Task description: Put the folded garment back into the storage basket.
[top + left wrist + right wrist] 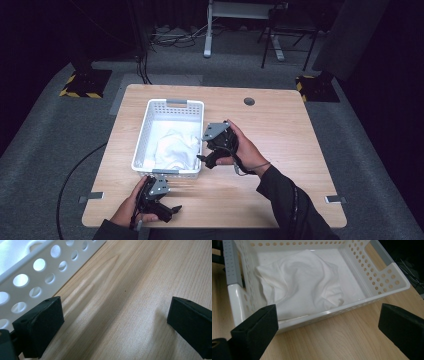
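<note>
Tabletop (pixel 280 135): pale wood on grey carpet, dark room behind.
Basket (pixel 145 131): white, perforated, left of centre; no readable writing.
Cloth (pixel 175 147): white, crumpled inside basket.
Right claw (pixel 206 159): spread, empty, at basket's 3 o'clock.
Left claw (pixel 172 210): spread, empty, at basket's 6 o'clock.

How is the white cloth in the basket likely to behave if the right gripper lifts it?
The white cloth lies crumpled in soft folds, so it will probably sag and drape rather than hold its shape. It looks thin, likely light. One pinch by the open right gripper may raise only a fold before the rest leaves the white basket.
</note>
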Available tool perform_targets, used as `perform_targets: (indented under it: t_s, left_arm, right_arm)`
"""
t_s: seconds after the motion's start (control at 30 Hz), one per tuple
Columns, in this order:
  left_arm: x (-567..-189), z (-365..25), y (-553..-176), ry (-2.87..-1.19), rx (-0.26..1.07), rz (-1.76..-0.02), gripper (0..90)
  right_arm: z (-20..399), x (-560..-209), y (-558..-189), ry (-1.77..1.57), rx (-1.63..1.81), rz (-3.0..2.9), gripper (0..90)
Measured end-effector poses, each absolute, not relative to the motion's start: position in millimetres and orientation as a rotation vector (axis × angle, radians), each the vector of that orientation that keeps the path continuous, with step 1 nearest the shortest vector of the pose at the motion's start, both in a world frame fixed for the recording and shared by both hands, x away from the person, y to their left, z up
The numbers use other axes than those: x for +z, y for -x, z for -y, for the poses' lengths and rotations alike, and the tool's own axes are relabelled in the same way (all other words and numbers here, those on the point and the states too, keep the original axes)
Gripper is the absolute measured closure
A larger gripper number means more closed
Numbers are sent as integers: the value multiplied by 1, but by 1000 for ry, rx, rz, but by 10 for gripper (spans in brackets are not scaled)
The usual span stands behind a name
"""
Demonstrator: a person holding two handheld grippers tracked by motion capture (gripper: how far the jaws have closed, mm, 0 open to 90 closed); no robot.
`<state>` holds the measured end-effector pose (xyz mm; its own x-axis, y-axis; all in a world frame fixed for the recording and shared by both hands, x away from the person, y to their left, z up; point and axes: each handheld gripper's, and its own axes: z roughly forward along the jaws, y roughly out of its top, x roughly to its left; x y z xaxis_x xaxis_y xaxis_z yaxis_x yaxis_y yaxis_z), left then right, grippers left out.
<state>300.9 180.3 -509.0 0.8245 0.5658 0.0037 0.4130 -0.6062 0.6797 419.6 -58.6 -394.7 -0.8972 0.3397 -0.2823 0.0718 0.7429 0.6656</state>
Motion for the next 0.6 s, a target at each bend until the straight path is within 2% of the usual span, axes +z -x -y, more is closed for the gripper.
perform_targets:
  t_s: [0.6]
  left_arm:
    - [-509,-180,-301,-2306,285,-713,6]
  right_arm:
    - [94,-407,-399,-320,935,-2532,25]
